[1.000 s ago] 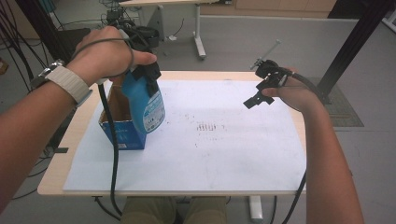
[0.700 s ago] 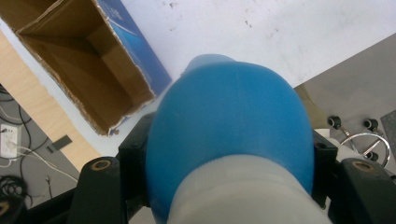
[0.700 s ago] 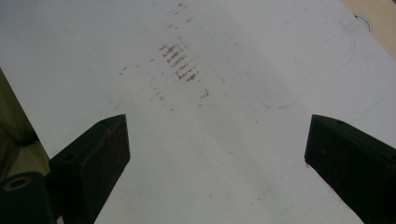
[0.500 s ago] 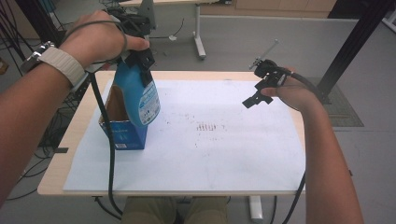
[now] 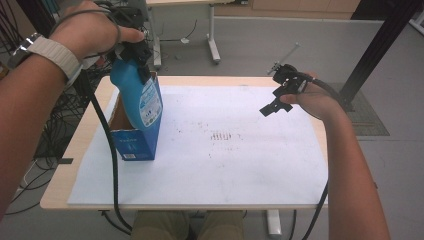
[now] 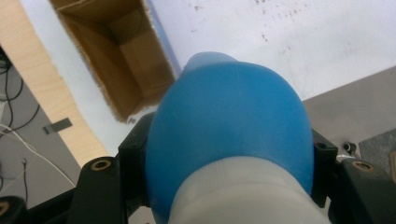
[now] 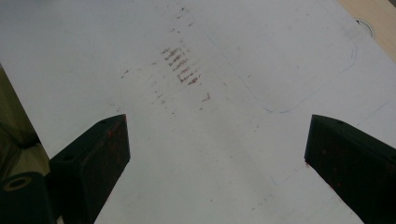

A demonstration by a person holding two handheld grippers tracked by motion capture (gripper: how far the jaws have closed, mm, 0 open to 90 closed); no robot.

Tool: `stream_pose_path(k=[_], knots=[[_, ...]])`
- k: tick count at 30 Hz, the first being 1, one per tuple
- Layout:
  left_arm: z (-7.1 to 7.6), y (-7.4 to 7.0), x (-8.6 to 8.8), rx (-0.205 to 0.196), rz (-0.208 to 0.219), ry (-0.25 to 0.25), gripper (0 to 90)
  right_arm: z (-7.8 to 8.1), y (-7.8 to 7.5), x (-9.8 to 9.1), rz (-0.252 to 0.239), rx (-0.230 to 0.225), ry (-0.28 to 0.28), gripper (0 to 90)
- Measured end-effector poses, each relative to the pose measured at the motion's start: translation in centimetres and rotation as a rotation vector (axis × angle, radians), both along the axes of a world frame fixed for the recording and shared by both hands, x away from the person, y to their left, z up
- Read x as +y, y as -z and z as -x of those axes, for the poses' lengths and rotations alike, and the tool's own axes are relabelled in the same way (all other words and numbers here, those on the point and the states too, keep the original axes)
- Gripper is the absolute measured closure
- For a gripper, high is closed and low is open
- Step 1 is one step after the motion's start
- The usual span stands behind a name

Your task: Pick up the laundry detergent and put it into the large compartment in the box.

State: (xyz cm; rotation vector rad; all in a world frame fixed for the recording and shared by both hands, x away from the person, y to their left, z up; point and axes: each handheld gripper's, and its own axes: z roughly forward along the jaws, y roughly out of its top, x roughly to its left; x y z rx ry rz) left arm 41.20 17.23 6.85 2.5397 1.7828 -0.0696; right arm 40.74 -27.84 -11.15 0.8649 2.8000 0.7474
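A blue bottle (image 5: 139, 95) with a white label hangs tilted over an open blue cardboard box (image 5: 134, 144) at the left of the table. Its lower end sits at the box's open top. My left gripper (image 5: 136, 50) is shut on the bottle's neck. In the left gripper view the bottle's blue shoulder (image 6: 229, 126) bulges between my jaws above its white neck (image 6: 247, 198), and the brown inside of the box (image 6: 119, 60) lies beyond. My right gripper (image 5: 278, 92) hovers open over the back right of the white sheet (image 5: 225, 165), with nothing between its fingers (image 7: 98, 154).
The white sheet covers most of the wooden table (image 5: 75, 150) and carries faint reddish marks (image 7: 182, 65) near its middle. Cables trail from both grippers over the front edge. Desk legs (image 5: 212, 40) and a dark post (image 5: 380, 45) stand beyond the table.
My left gripper has risen and moved toward the back left, drawing the bottle up out of the box. The right hand has stayed put.
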Motion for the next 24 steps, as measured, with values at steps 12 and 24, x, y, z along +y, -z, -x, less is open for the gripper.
stream_pose_path(k=[12,24], knots=[[0.0,-1.0,1.6,-0.008,0.008,-0.068,37.5,-0.2,0.2,0.0,-0.007,0.0,0.0,6.7],[-0.1,-1.1,3.1,-0.018,0.025,-0.155,37.5,-0.4,0.3,0.1,-0.007,0.002,-0.002,6.7]])
